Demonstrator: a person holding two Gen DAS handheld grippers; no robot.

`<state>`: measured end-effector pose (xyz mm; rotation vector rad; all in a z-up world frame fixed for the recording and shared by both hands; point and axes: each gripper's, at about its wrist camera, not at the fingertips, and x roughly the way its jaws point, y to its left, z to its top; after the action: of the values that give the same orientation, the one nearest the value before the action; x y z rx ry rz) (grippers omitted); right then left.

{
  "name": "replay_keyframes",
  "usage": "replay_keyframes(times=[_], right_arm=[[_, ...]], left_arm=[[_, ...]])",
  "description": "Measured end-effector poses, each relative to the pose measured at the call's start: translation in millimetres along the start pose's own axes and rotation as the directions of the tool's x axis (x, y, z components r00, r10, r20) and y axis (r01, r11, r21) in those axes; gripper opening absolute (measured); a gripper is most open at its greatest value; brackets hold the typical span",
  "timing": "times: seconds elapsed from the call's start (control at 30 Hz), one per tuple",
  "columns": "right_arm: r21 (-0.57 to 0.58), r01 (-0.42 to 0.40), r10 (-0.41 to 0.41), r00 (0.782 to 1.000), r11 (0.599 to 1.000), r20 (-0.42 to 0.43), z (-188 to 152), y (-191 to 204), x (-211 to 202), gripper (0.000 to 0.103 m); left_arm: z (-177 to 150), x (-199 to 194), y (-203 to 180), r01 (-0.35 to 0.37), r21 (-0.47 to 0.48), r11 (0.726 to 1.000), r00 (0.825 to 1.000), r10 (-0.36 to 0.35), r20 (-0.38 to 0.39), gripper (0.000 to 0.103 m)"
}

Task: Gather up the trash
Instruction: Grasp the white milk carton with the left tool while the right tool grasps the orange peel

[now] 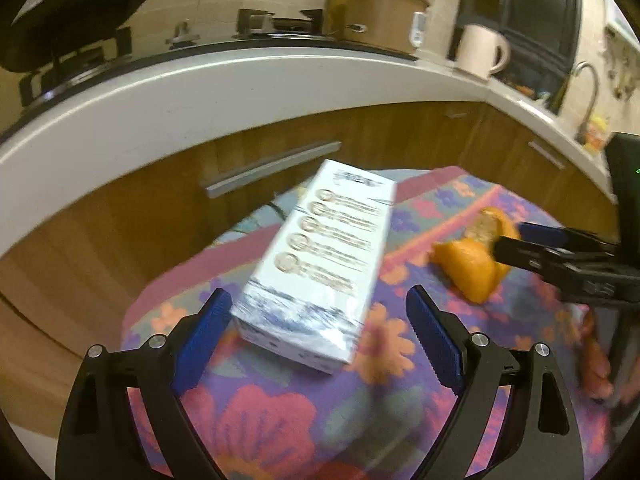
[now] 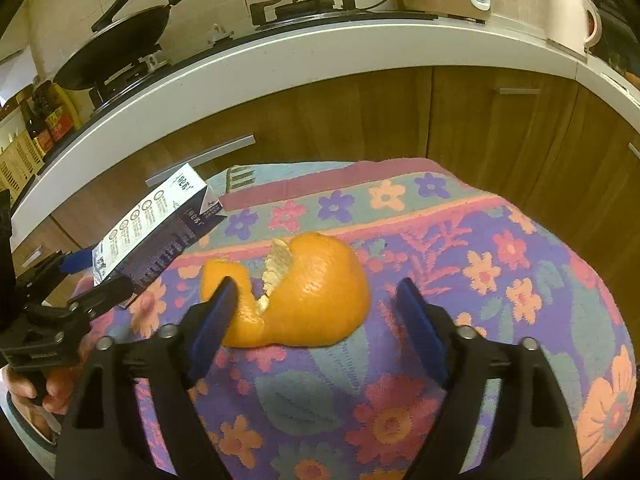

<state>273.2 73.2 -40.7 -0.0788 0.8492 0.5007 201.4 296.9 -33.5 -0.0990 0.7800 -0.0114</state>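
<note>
I saw the desk (image 2: 500, 248) under a flowered cloth (image 2: 400, 420), standing near the kitchen counter (image 1: 200, 92) with a pan (image 2: 116, 60), a pot (image 1: 384, 20) and a mug (image 1: 480, 50) on it. The carton (image 1: 316, 264) lay flat on the cloth, its near end between the fingers of my left gripper (image 1: 320, 332). Those fingers stood wide open; the left pad was just beside the carton's corner, but I could not tell if it touched, and the right pad was clearly apart. The peel (image 2: 296, 296) lay on the cloth to the right of the carton, a little apart from it. My right gripper (image 2: 316, 320) was around the peel with its fingers wide open and holding nothing; the left pad was against the peel's curled edge, the right pad well clear of it. A hand (image 2: 44, 392) held the left gripper's handle.
</note>
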Motion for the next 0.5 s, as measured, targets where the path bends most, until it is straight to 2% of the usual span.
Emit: replay_keyframes(times=[0.03, 0.13, 0.2, 0.27, 0.43, 0.5], right_arm=[[-0.002, 0.005, -0.005, 1.0, 1.0, 0.002, -0.2, 0.5, -0.1, 0.087], [-0.024, 0.023, -0.023, 1.0, 0.999, 0.0, 0.6, 5.0, 1.8, 0.087], [-0.04, 0.03, -0.03, 1.0, 0.999, -0.001, 1.2, 7.7, 2.7, 0.087], [-0.052, 0.034, -0.034, 0.999, 0.998, -0.004, 0.6, 10.6, 3.6, 0.086], [-0.09, 0.006, -0.007, 1.0, 0.996, -0.003, -2.5, 18.7, 2.4, 0.056], [-0.109, 0.01, -0.009, 1.0, 0.994, 0.01, -5.1, 22.5, -0.6, 0.024]], left_arm=[[2.6, 3.5, 1.8, -0.023, -0.008, 1.0, 1.0, 0.023, -0.005, 0.086], [8.2, 10.4, 3.6, -0.005, -0.01, 1.0, 1.0, 0.005, -0.016, 0.082], [8.3, 14.3, -1.8, -0.014, 0.014, 1.0, 0.999, 0.015, -0.029, 0.075], [7.4, 18.3, -6.1, -0.029, 0.038, 0.999, 0.998, 0.031, -0.049, 0.062], [4.9, 15.0, -13.8, -0.07, 0.072, 0.995, 0.997, 0.072, -0.026, 0.059], [4.4, 10.7, -13.6, -0.07, 0.062, 0.996, 0.997, 0.071, -0.008, 0.058]])
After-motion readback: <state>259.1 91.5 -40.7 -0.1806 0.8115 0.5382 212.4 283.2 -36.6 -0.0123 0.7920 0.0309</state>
